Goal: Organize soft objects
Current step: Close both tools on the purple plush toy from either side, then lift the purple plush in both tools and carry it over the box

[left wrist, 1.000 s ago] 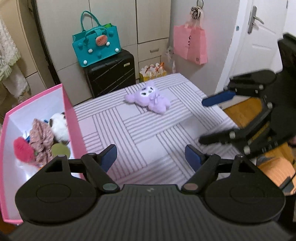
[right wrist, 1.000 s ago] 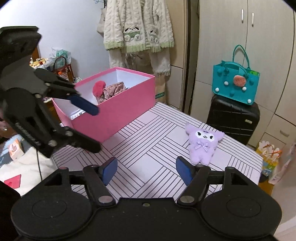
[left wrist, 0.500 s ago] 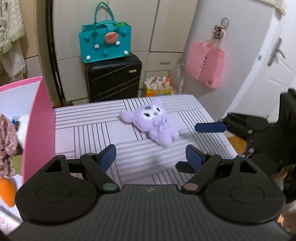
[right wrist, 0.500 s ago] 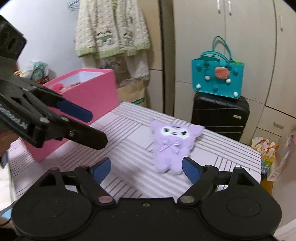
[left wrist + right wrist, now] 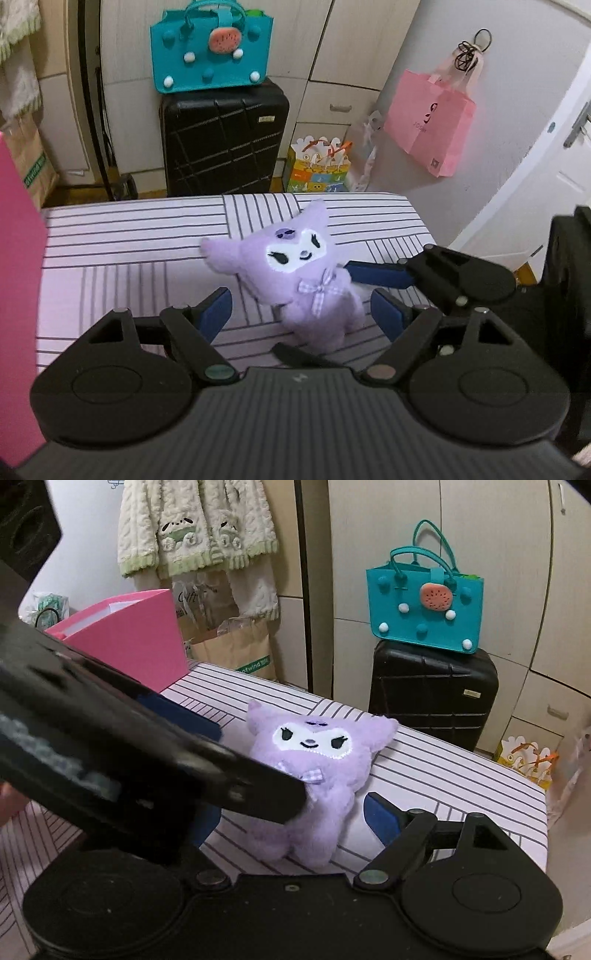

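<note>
A purple plush toy [image 5: 295, 284] with a white face and checked bow lies on the striped table [image 5: 129, 251]. My left gripper [image 5: 301, 314] is open and straddles the plush's body, with neither pad pressing on it. My right gripper [image 5: 332, 314] reaches in from the right, one blue pad behind the plush and one finger in front of its feet. In the right wrist view the plush [image 5: 314, 771] lies between the fingers of the open right gripper [image 5: 291, 821], and the left gripper [image 5: 147, 760] crosses over it from the left. The pink box [image 5: 140, 646] stands at the table's left end.
A teal handbag [image 5: 210, 51] sits on a black suitcase [image 5: 221, 144] behind the table. A pink paper bag [image 5: 428, 122] hangs on the wall by a white door [image 5: 554, 166]. A cream garment [image 5: 199, 528] hangs above a brown paper bag [image 5: 236, 650].
Both grippers came down and forward onto the plush, which now lies between their fingers. The right jaws widened a little. The pink box slid to the left edge of view.
</note>
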Motion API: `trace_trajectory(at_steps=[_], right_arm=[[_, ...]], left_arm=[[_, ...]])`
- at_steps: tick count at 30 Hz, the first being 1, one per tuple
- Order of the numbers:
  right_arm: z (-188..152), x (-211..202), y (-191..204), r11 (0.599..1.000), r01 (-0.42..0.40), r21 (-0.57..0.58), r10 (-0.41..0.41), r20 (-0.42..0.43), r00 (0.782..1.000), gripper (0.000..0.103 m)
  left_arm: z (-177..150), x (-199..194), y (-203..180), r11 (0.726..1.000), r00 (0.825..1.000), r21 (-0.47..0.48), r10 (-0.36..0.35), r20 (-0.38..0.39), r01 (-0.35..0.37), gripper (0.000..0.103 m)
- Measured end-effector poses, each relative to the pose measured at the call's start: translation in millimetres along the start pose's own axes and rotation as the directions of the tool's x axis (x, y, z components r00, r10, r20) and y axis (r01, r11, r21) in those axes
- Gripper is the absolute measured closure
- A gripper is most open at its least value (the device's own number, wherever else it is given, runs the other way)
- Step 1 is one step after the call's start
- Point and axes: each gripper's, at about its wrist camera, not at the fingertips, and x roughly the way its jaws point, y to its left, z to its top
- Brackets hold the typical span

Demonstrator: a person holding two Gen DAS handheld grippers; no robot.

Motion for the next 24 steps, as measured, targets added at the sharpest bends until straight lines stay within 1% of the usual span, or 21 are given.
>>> trace_trajectory(at_steps=[3, 6, 7, 8, 10, 11, 12, 13, 14, 16, 24], right_arm=[[1.0, 5.4, -0.9, 1.0, 0.011, 0.024, -0.011, -0.014, 1.0, 0.015], [-0.8, 6.5, -0.3, 0.999, 0.023, 0.024, -0.023, -0.003, 1.0, 0.016], [-1.6, 6.2, 0.8, 0.999, 0.027, 0.02, -0.027, 0.001, 1.0, 0.016], [-2.3, 5.8, 2.0, 0.999, 0.031, 0.018, -0.031, 0.004, 1.0, 0.016], [-3.2, 5.0, 2.7, 0.999, 0.041, 0.019, -0.041, 0.009, 0.999, 0.024], [-3.2, 4.5, 3.2, 0.998, 0.064, 0.016, -0.064, 0.009, 0.998, 0.031], [-2.8, 4.0, 3.4, 0.997, 0.08, 0.013, -0.081, 0.008, 0.997, 0.034], [-2.3, 3.2, 3.2, 0.997, 0.074, 0.015, -0.074, 0.005, 0.997, 0.037], [-2.2, 2.6, 2.5, 0.998, 0.067, 0.019, -0.067, 0.006, 0.998, 0.042], [-2.4, 2.0, 2.9, 0.997, 0.071, 0.019, -0.071, 0.005, 0.997, 0.045], [-2.0, -4.4, 6.4, 0.997, 0.074, 0.024, -0.074, -0.002, 0.997, 0.049]], left_arm=[[1.2, 7.6, -2.3, 1.0, 1.0, -0.022, 0.002, -0.014, -0.002, 0.024], [2.2, 15.7, 0.0, 0.998, 0.999, -0.056, 0.032, -0.043, -0.035, 0.039], [2.3, 17.3, 2.0, 0.997, 0.998, -0.061, 0.036, -0.051, -0.039, 0.039], [1.9, 19.6, 4.3, 0.997, 0.998, -0.071, 0.024, -0.056, -0.028, 0.039], [1.7, 24.4, 9.6, 0.995, 0.997, -0.099, -0.011, -0.074, 0.004, 0.045], [1.4, 25.7, 12.0, 0.992, 0.996, -0.121, -0.033, -0.081, 0.023, 0.047], [1.6, 26.2, 12.7, 0.991, 0.996, -0.126, -0.043, -0.08, 0.033, 0.051], [1.4, 26.5, 12.7, 0.991, 0.995, -0.127, -0.055, -0.081, 0.044, 0.056], [1.1, 26.7, 12.7, 0.99, 0.994, -0.132, -0.066, -0.082, 0.055, 0.057], [1.4, 27.0, 11.6, 0.989, 0.994, -0.137, -0.069, -0.079, 0.058, 0.058], [-2.3, 20.2, 3.3, 0.992, 0.996, -0.121, -0.054, -0.075, 0.044, 0.061]])
